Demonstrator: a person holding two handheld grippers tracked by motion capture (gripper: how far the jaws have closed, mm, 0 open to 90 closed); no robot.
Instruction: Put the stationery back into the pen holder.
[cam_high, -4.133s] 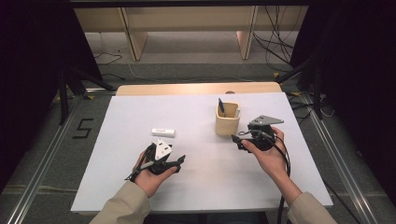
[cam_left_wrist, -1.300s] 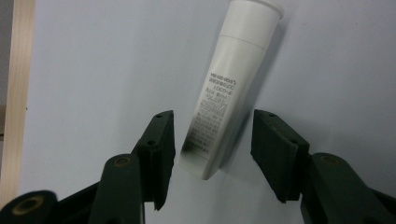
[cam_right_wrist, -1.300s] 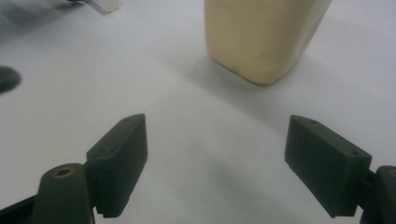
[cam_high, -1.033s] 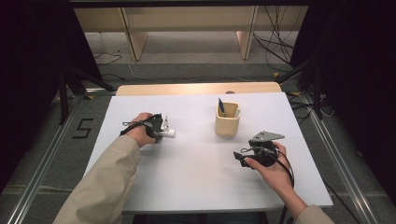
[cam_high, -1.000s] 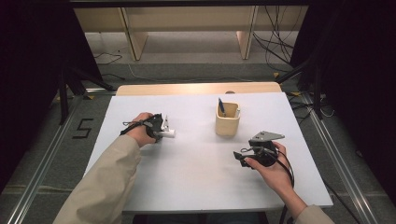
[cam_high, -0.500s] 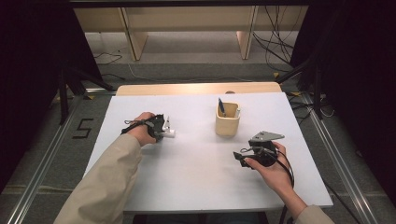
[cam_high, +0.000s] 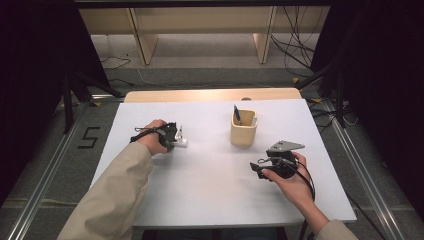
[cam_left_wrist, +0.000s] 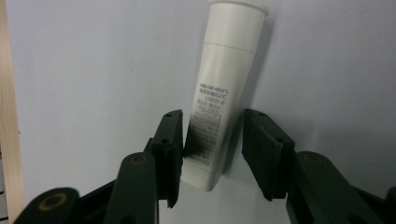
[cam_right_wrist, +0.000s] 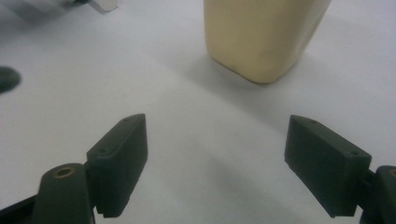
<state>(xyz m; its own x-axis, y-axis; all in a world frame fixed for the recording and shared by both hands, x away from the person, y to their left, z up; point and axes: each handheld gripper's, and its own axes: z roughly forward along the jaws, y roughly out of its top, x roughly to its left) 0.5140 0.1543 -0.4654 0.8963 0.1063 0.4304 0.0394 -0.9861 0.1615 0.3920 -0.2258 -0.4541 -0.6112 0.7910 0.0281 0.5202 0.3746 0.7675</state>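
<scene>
White, finely printed tube lay pointing away between my left tool, which was closing, perhaps touching one side.

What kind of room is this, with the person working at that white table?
Probably a lab or recording workspace, not a home. A white table stands between dark curtains, loose cables run across the bare floor, and a "5" is marked on the floor. The person works with a handheld left gripper and right gripper.

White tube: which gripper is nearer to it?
Left. The left gripper straddles the white tube lying on the table, its jaws just closing: one pad touching, the other a sliver off. The right gripper sits open across the table, near the beige cup.
</scene>
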